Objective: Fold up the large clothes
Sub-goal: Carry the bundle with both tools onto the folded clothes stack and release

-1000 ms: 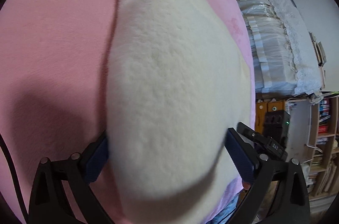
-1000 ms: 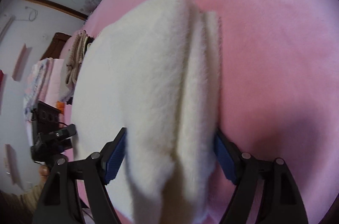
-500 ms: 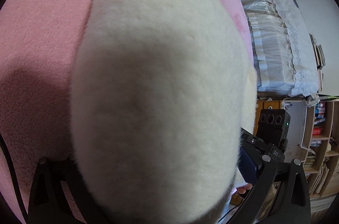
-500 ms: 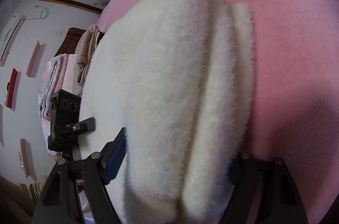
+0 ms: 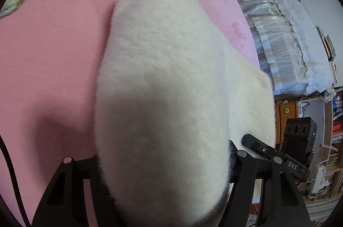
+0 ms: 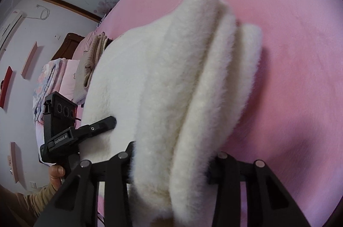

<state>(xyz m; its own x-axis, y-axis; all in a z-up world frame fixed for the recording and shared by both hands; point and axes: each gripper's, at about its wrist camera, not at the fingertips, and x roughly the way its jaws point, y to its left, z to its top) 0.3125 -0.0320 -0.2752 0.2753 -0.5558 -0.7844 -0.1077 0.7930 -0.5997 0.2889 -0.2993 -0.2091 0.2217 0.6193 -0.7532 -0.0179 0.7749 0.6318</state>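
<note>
Fleece (image 5: pixel 163 85) fills the lower centre of both views, bunched in thick folds on the pink bed (image 5: pixel 53 51). Both claws have just been closing: the left gripper (image 5: pixel 165 164) and right gripper (image 6: pixel 171 159) each clamp a fold. Bedding (image 5: pixel 276 34) sits upper right.

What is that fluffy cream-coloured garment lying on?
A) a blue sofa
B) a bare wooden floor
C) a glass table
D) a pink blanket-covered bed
D: in both wrist views the cream fleece garment is spread over the pink blanket, which fills the surface all around it; both grippers, left and right, have just been closing on its near edge.
</note>
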